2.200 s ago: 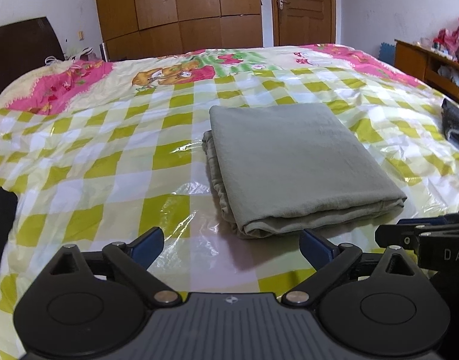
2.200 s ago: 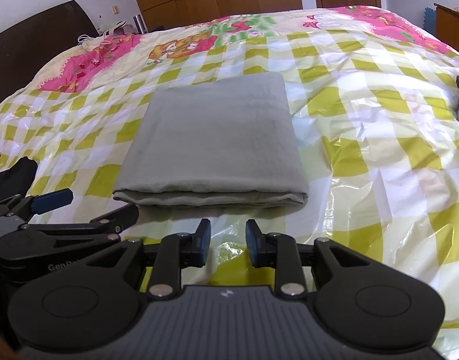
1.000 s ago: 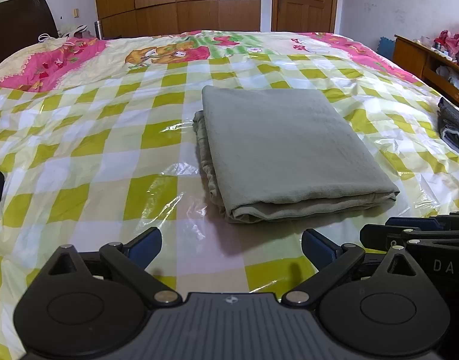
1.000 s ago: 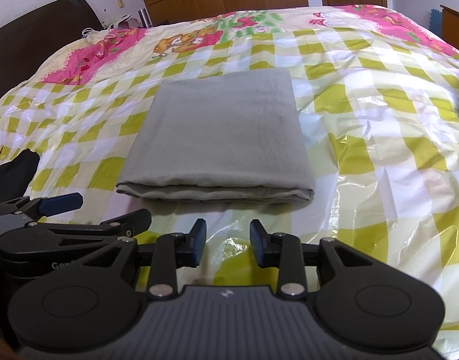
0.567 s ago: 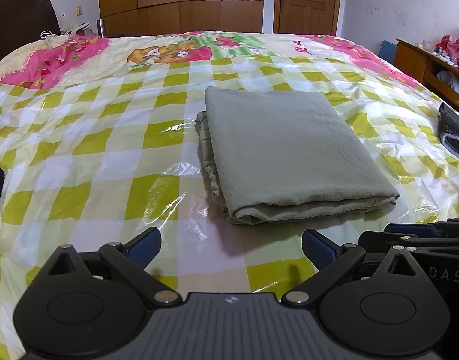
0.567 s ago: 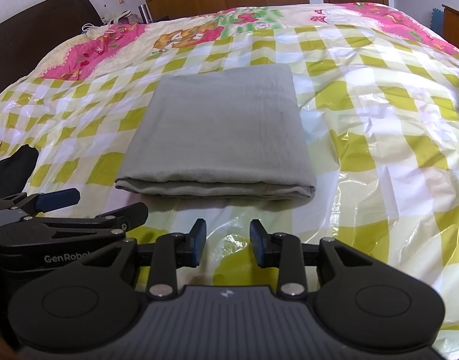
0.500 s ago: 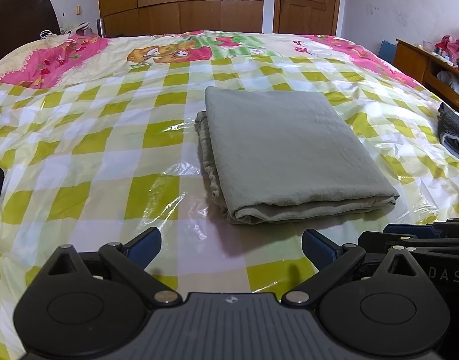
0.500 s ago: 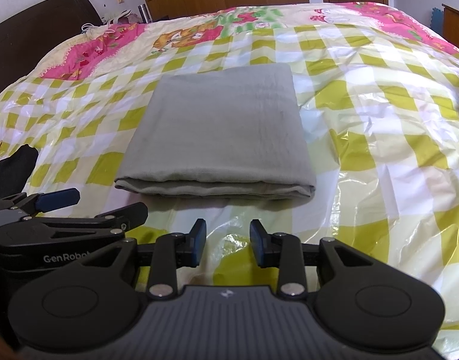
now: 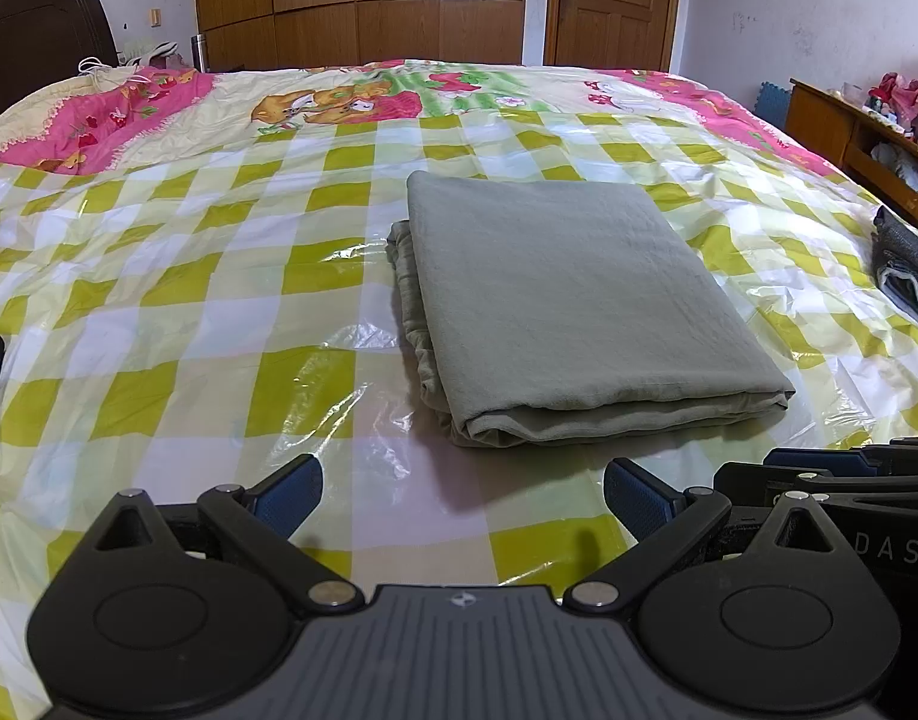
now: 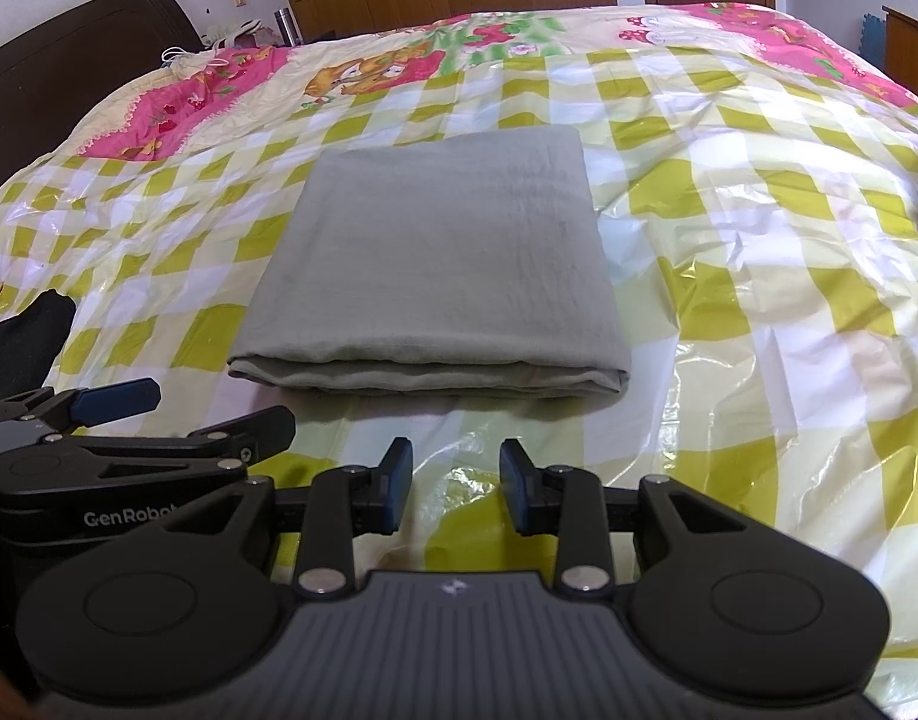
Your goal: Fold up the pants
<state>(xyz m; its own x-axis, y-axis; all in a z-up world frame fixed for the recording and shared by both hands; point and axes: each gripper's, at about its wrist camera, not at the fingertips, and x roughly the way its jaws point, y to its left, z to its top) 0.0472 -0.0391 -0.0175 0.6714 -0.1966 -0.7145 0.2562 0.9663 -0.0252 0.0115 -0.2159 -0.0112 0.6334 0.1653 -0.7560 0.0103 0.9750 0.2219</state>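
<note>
One pair of grey-green pants [image 9: 570, 300] lies folded into a flat rectangle on the bed [image 9: 177, 312], roughly in the middle of its yellow-and-white checked plastic cover; the stacked layers show along the near edge and along the side nearer the headboard [image 9: 36, 42], and nothing touches the cloth; two grippers are in view, both short of the pants' near edge and apart from it; the left gripper [image 9: 462, 495] has its two blue-padded fingers spread wide with nothing between them; the right gripper [image 10: 456, 483] has its two fingers closer together, a clear gap between them, also holding nothing; in the right wrist view the left gripper sits just beside the right one, on the headboard side; one dark folded garment [image 9: 906, 267] lies at the bed's edge, well away from the pants on the side opposite the headboard; beyond the bed's far side stand one wooden wardrobe [image 9: 363, 6] and one wooden door [image 9: 615, 0].
</note>
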